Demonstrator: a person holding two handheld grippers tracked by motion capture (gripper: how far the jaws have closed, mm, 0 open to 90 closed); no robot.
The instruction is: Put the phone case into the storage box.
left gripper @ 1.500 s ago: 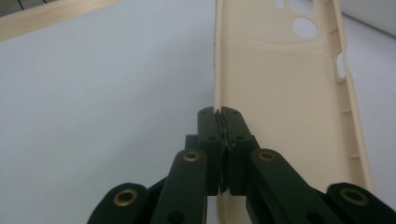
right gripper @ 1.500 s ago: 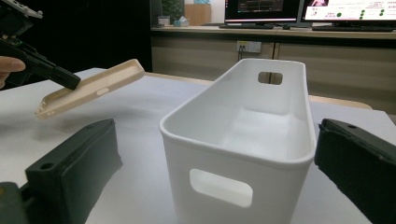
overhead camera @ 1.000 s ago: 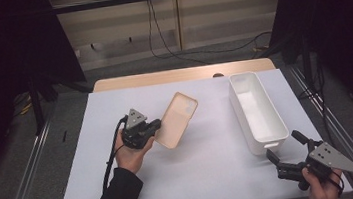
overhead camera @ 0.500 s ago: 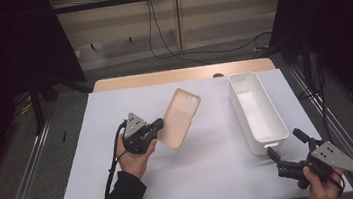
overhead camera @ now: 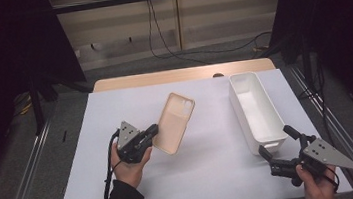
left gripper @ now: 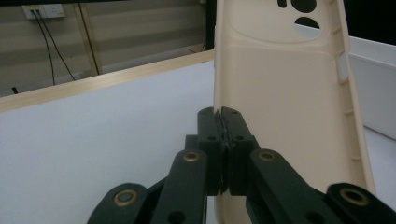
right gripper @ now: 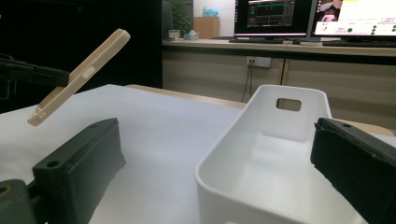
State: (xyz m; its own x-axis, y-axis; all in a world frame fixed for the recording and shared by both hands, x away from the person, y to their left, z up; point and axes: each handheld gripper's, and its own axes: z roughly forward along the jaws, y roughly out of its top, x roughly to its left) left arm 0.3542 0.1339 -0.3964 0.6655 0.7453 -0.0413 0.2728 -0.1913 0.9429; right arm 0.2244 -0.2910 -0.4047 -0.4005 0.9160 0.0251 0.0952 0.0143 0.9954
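Left claw: your left claw [overhead camera: 152, 131] is pinched tight on one long edge of the phone case [overhead camera: 174, 122]; in the left gripper view its two jaws meet with only the thin wall of the case between them.
Phone case: the beige case is lifted clear of the counter [overhead camera: 213, 176] and tilted, its hollow inner side up and the camera cut-outs at the far end. In the right gripper view it hangs slanted in the air at upper left.
Right claw: your right claw [overhead camera: 275, 143] is spread wide and holds nothing, low at the counter's near right corner.
White bin: the long white bin [overhead camera: 256, 110] sits right of the case, well apart from it; its near end lies just beyond your right claw, between the two jaws in the right gripper view.
Counter: white sheet with a wooden strip along the far edge.
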